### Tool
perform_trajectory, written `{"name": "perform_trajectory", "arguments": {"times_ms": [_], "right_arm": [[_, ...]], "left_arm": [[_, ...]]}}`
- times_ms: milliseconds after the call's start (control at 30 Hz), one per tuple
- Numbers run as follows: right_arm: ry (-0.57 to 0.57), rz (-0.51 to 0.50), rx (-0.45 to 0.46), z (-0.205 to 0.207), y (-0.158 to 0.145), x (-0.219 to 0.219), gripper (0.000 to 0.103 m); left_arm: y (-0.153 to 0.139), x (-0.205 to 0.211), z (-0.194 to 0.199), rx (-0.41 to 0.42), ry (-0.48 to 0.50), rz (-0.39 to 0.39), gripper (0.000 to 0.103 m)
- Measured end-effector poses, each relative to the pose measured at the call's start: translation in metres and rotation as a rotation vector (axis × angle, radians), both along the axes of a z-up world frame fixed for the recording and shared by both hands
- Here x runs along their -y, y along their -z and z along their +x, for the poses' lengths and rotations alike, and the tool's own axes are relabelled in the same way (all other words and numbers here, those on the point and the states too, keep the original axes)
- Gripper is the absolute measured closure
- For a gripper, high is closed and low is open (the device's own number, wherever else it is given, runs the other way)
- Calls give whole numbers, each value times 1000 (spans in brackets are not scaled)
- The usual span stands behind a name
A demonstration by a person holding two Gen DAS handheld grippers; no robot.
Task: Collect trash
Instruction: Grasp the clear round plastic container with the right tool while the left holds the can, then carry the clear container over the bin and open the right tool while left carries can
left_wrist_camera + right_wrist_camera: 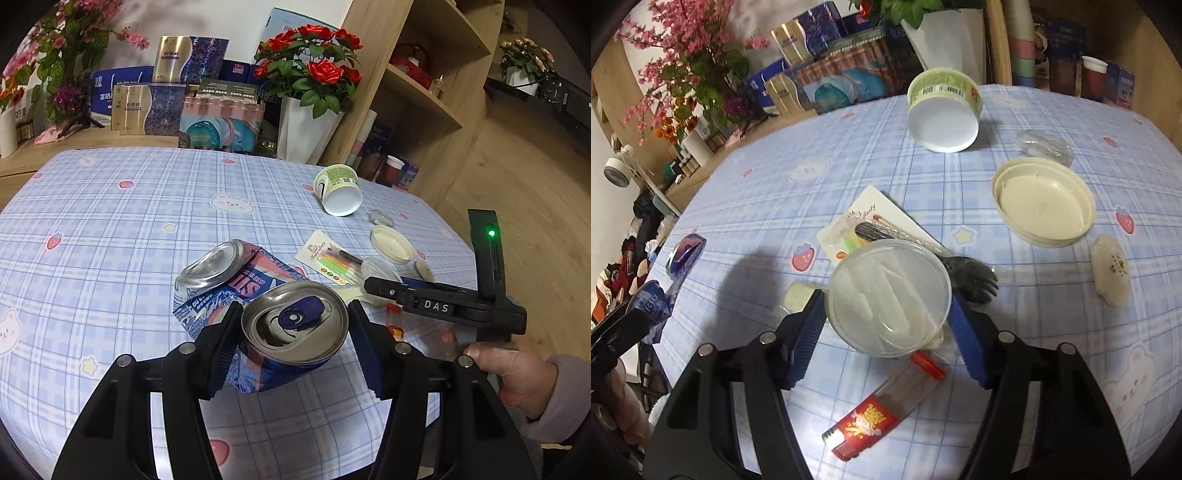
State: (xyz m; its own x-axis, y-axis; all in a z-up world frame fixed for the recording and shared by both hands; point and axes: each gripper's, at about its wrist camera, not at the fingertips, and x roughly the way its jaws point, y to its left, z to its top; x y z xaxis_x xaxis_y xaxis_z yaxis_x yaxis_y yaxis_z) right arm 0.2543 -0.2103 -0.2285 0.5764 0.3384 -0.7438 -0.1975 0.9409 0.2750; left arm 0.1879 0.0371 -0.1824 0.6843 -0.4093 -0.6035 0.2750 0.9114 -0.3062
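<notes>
left claw (293, 334) grips crushed can (258, 295) | above checked tablecloth (129, 229)

Place: a lived-in home room, likely a dining or living corner.
Table: a round table with a blue checked tablecloth (129, 229) printed with bears and strawberries.
Far side: gift boxes (147, 107) stacked on a wooden ledge, beside a white vase of red roses (310, 70).
Far left: pink artificial blossoms (676, 62) in a pot.
Right: an open wooden shelf unit (424, 85) holding small household items.
Floor: wood-look flooring (535, 192) to the right.
</notes>
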Motion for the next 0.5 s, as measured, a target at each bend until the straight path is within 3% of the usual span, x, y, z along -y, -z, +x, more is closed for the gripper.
{"name": "perform_trajectory", "arguments": {"times_ms": [500], "right_arm": [[86,63,181,-84,-53,53,36]], "left_arm": [[-41,7,-46,77,-3,-26,47]]}}
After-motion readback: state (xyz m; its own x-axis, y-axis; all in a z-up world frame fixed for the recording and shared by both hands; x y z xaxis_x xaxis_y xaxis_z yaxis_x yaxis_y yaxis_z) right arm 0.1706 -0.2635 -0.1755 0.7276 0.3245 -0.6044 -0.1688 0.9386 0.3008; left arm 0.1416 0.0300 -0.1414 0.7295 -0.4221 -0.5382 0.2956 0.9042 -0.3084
